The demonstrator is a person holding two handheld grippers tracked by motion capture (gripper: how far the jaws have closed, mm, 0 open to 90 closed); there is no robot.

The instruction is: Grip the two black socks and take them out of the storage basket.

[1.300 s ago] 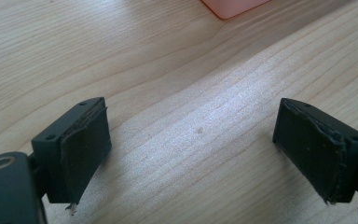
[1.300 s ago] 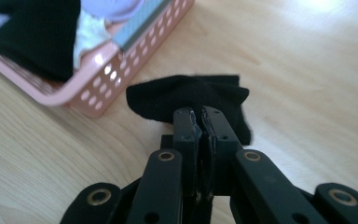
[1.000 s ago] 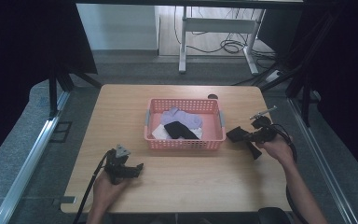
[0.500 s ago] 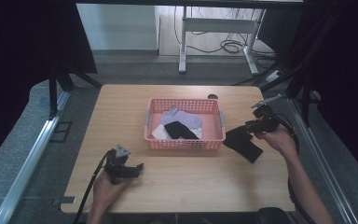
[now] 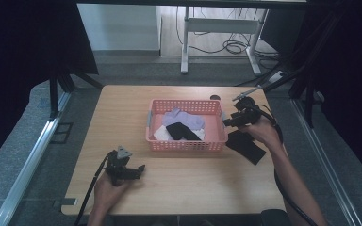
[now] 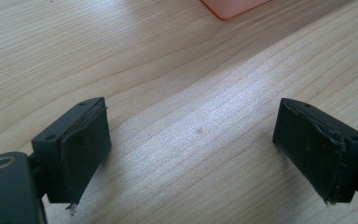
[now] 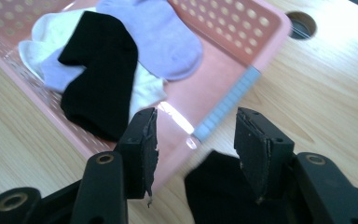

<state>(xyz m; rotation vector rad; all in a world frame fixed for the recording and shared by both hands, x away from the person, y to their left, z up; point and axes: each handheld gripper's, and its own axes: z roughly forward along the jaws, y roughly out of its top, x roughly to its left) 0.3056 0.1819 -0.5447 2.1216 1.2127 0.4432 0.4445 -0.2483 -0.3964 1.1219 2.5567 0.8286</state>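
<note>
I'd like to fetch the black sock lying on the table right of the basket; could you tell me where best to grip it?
Take the black sock at its far end, nearest the right gripper, coming from above. It lies flat and limp beside the pink basket, so a bunched end probably suits the open jaws best.

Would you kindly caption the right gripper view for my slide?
Open hand-held gripper above a black sock beside the pink basket of socks.

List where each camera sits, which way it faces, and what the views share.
High view: above the near table edge, looking forward and down; both forearms, left gripper, right gripper.
Left gripper view: along open jaws at bare table.
Right gripper view: along open jaws toward pink basket, black sock below.
Shared: all three show the basket.
</note>
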